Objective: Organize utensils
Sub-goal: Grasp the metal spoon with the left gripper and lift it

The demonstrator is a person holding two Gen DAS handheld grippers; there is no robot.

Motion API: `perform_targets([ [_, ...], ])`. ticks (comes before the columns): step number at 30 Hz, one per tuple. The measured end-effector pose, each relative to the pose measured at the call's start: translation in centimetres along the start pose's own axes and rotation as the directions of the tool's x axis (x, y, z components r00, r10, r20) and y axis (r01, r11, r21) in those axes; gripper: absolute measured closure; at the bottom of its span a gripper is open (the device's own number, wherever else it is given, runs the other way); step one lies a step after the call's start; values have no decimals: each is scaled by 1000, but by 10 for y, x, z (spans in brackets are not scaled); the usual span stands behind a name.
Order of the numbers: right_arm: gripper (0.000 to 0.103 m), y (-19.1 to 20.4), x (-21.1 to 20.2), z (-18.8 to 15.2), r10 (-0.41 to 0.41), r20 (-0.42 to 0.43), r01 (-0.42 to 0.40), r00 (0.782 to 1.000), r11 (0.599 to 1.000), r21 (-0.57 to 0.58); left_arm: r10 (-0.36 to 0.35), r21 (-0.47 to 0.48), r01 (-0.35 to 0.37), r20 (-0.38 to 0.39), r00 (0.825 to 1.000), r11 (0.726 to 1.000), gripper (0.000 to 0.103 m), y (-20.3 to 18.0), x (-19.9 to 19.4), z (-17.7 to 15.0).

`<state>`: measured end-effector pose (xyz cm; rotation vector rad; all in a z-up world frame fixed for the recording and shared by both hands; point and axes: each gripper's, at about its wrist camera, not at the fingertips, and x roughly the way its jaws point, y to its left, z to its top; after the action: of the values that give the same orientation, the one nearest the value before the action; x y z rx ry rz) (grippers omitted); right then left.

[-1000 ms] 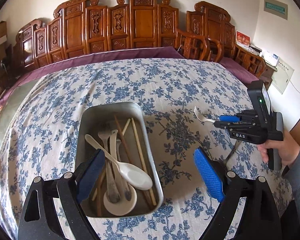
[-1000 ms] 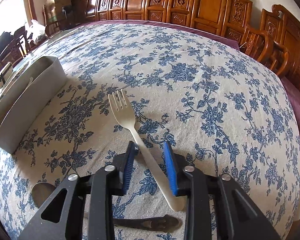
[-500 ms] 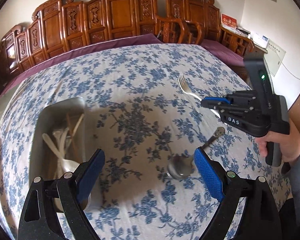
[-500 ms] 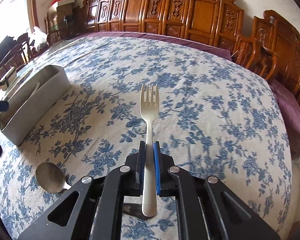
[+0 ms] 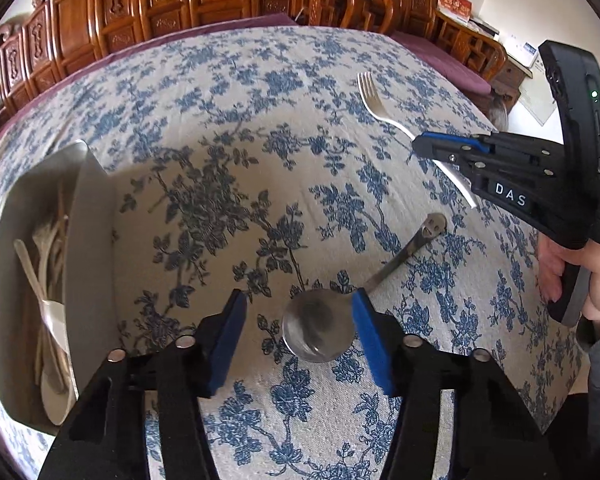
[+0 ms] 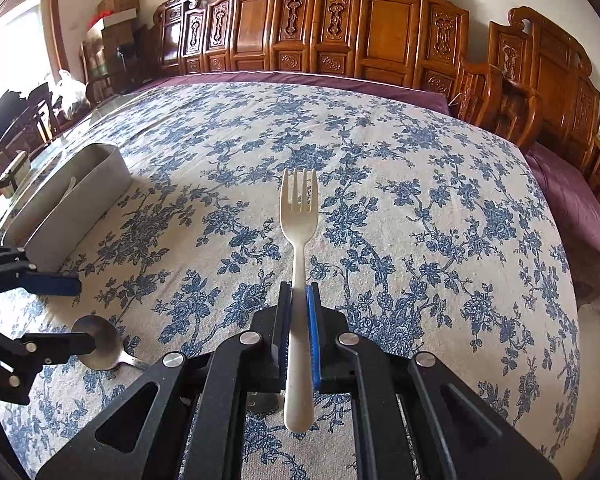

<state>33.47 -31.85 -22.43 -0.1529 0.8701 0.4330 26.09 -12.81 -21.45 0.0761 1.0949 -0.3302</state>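
We now hold fork (image 6: 299,216) clamped in right gripper (image 6: 299,312), lifted off cloth since a second ago; left gripper (image 5: 298,334) swung from tray (image 5: 88,240), pads wide apart, straddling spoon (image 5: 320,330) bowl; tray off to its left; spoon pickup likely next.

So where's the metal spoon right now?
The metal spoon lies on the flowered tablecloth, its bowl between the open left gripper's fingers, right of the utensil tray.
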Motion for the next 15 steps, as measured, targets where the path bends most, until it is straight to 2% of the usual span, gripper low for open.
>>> perform_targets([
  [10,94,3,-6,2,-2,9,2,1000,1000,-5,6,17,-5,-37,999,1000,75,-7,13,-6],
  [15,94,4,-9,3,-1,13,1,1000,1000,-8,11,16,-10,-13,1000,1000,88,-8,9,-8],
])
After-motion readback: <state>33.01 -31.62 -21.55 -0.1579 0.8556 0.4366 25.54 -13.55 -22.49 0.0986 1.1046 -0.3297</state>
